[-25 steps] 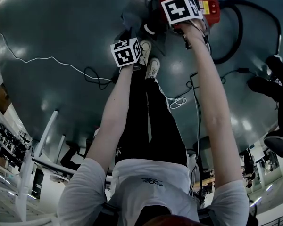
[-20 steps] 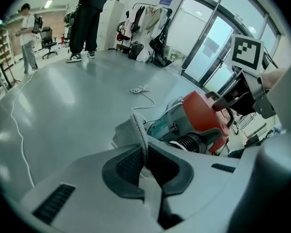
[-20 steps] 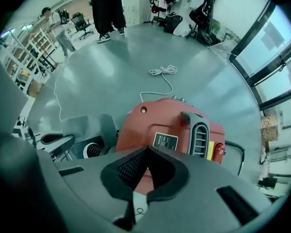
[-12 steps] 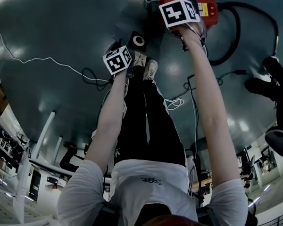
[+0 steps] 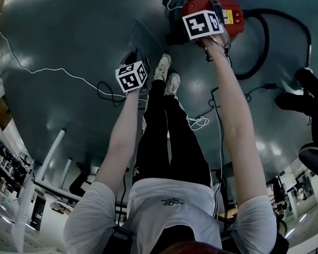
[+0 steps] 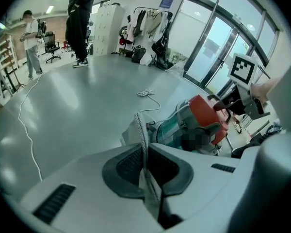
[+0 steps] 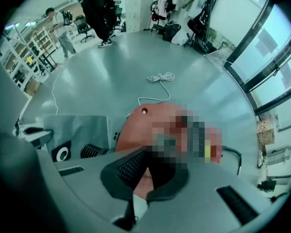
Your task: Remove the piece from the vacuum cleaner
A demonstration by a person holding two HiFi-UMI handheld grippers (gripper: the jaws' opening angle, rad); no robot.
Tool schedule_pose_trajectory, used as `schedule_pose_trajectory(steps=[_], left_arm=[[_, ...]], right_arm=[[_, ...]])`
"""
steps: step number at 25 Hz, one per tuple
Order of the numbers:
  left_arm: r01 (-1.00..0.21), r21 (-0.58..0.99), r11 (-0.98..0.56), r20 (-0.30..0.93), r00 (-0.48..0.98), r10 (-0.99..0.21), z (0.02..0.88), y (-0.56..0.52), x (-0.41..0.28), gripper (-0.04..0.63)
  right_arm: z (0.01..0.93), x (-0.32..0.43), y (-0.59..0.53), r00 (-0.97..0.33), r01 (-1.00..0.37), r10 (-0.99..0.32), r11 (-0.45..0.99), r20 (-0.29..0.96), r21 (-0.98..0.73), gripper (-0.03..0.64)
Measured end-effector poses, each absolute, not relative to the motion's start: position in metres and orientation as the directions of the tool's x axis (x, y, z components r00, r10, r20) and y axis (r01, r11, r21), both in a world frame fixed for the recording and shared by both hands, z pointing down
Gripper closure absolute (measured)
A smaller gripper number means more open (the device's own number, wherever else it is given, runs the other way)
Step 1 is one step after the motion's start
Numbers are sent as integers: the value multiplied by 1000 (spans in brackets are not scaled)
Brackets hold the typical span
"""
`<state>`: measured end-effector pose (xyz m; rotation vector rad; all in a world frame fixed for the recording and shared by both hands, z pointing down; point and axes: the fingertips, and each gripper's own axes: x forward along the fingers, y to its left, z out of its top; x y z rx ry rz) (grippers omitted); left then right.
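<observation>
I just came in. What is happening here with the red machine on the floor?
A person stands over a red vacuum cleaner on the floor, with a tool in each hand. The left tool is shut on the edge of a thin grey flat piece, which it holds beside the machine. The right tool sits at the top of the vacuum cleaner. A blurred patch hides whether it grips anything.

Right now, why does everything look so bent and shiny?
Head view: the wide lens bows the glare-patched floor into a dome. Left gripper view: black corners, and the piece between the fingers looks soft. Right gripper view: same curving round the vacuum cleaner.
</observation>
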<state>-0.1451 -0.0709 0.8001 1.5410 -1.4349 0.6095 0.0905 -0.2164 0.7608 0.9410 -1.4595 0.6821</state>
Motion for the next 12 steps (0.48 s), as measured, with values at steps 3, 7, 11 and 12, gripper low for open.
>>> schedule_pose_trajectory(steps=[3,7,11,12], left_arm=[[-960,271,70,814,189,-548,766,-88,-148,577],[-964,262,47,758,175,-628,704,-117,-153,577],[-972,232,35,711,145,-688,630,-138,-152,577],[-975,220,28,695,136,-706,609,-147,-152,577]], right_arm=[[745,98,-205,51,-867,-166,482,985,126,610],[707,73,-192,-100,-947,-197,321,975,-33,611],[631,58,-191,-171,-934,-311,352,935,-54,611],[607,55,-196,-186,-931,-352,361,917,-50,609]])
